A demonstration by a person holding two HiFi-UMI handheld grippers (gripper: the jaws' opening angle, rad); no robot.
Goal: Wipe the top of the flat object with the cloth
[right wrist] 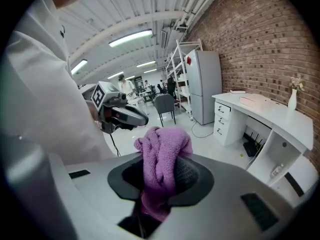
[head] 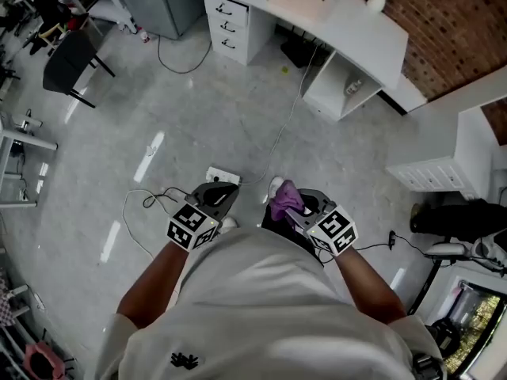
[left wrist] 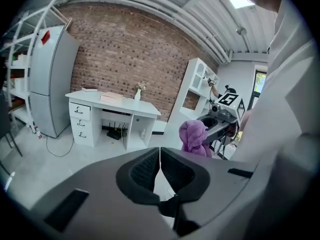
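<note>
At the left of the head view, the left tool (head: 215, 196) hangs close in front of the person's body. Its own view settles the matter: jaws pressed together, tips meeting, nothing between them. Moving right, the right tool (head: 299, 206) is clamped on the purple cloth (head: 283, 199), a bunched wad poking up out of the jaws with a tail trailing down between them. Both tools hang over bare floor (head: 198, 117), so no wiping is under way; this looks like the carry-in step. At the upper right of the head view, a white tabletop (head: 356, 30) carries a pale flat object (head: 299, 2), likely the target, well apart from the cloth. The next move, I'd judge, is to walk over, lower the cloth onto its top and grip firmly.
</note>
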